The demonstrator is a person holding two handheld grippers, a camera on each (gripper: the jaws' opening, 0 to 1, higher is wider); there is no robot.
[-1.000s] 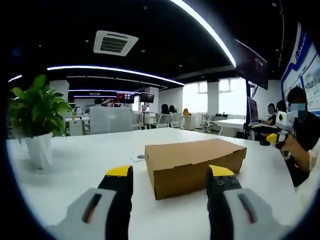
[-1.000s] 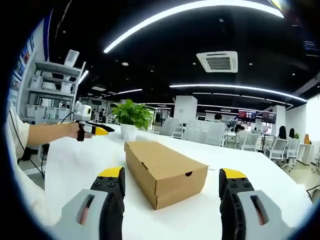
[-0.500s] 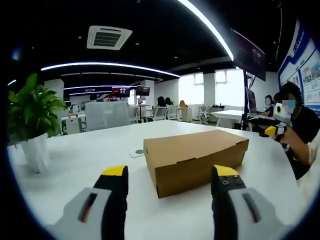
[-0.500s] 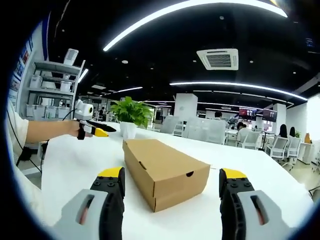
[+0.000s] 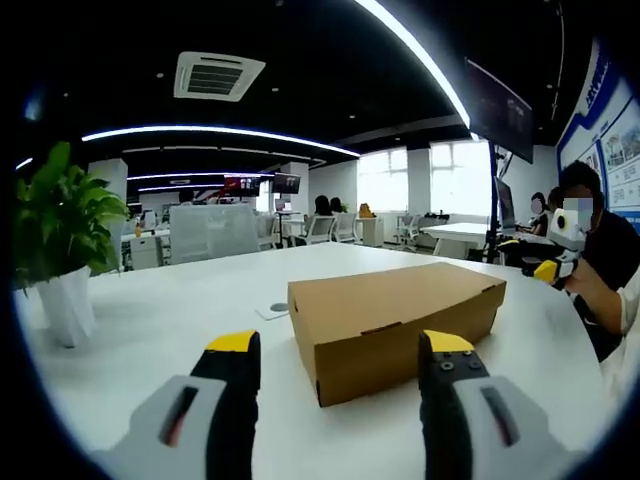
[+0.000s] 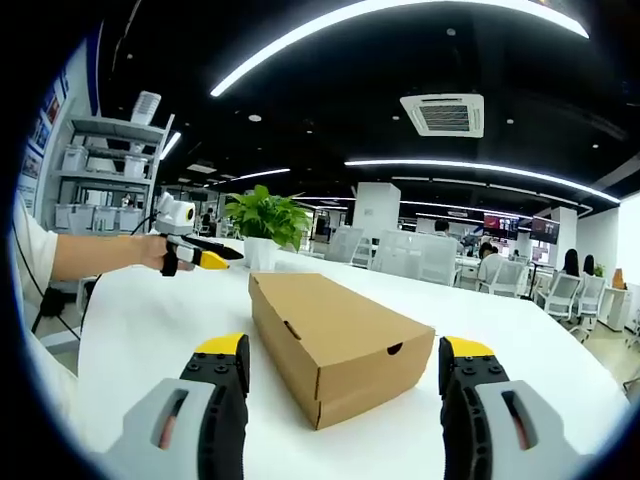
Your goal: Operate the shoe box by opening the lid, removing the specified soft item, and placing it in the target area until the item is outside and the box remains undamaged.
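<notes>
**Lid down, nothing out yet**

Left gripper (image 5: 340, 347) has its jaws spread wide and holding nothing, and right gripper (image 6: 345, 351) is just the same, both short of the shoe box (image 6: 340, 340). The box sits shut on the white table (image 5: 180, 320), lid flat. So 0 of 3 steps done: open, pull the soft item, place it. Potted plant (image 5: 55, 240) stands well apart.

Left tool (image 5: 339, 352): black jaws with yellow tips, pale grey housings with dark slots showing red; right tool (image 6: 344, 357): same black jaws, yellow caps, grey bodies with red-marked slots; white short sleeve (image 6: 32, 262) on the arm, thin dark cable trailing beneath
</notes>
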